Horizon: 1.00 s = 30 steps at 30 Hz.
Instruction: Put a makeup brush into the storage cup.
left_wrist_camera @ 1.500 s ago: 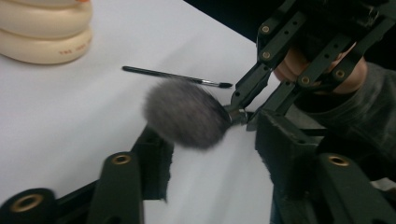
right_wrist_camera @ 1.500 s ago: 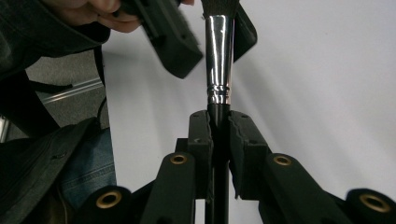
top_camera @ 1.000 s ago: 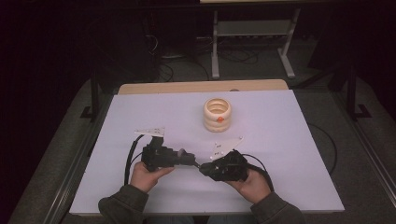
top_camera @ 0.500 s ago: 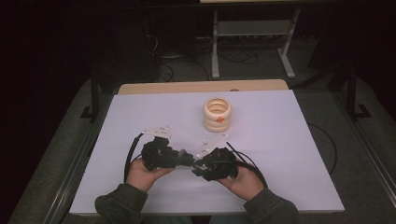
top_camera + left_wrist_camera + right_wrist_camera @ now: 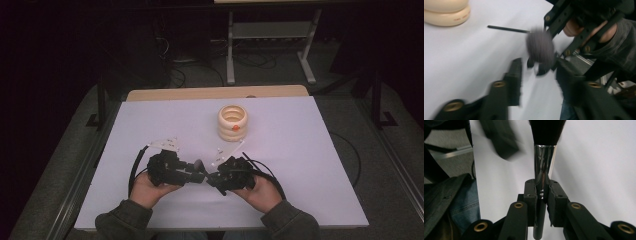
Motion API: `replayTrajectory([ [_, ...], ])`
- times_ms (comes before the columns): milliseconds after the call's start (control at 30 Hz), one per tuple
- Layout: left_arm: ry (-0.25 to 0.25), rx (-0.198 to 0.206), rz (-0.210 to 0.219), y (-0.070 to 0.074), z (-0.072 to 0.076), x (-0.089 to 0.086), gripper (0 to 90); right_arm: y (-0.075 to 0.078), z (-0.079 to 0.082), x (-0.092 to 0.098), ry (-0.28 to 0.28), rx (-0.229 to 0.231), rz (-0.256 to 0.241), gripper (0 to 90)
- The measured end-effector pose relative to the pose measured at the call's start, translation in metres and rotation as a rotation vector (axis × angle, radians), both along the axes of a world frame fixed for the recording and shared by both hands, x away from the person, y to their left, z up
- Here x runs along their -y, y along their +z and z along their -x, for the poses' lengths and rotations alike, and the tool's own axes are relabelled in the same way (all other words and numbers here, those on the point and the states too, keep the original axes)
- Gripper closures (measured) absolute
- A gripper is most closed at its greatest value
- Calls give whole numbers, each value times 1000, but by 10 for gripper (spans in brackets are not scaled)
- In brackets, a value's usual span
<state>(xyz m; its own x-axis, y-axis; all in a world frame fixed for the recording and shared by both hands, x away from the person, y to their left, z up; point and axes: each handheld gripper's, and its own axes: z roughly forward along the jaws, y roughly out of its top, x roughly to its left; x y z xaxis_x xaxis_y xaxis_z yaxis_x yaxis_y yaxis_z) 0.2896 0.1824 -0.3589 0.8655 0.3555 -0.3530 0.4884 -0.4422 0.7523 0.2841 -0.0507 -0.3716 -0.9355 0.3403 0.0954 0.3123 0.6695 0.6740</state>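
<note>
White table [image 5: 300, 165]: right gripper [image 5: 541, 192] clamped on brush [image 5: 544, 167], bristles presented between spread-apart left gripper [image 5: 537, 71] jaws for handover.

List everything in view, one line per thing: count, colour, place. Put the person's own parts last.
Ring stack: one, cream with a small orange spot on its side, far middle of the table.
Brush: one, dark bristles, shiny metal ferrule, dark handle, clamped between the right gripper's jaws.
Table: one, white top with a wooden far edge.
Metal stand: one, grey, on the floor beyond the table.
Left gripper: one, black, near middle, jaws apart toward the brush head.
Right gripper: one, black, near middle.
Hands: two, grey-green sleeves, near edge.
</note>
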Motion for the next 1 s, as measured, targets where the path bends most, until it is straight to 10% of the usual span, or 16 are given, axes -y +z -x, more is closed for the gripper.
replayTrajectory([
  [267,53,53,-19,-6,11,-12,441,-7,-15,32,-88,-88,-39,775],
  [1000,135,158,-66,-29,23,-38,406,35,-62,78,-200,-96,-115,775],
])
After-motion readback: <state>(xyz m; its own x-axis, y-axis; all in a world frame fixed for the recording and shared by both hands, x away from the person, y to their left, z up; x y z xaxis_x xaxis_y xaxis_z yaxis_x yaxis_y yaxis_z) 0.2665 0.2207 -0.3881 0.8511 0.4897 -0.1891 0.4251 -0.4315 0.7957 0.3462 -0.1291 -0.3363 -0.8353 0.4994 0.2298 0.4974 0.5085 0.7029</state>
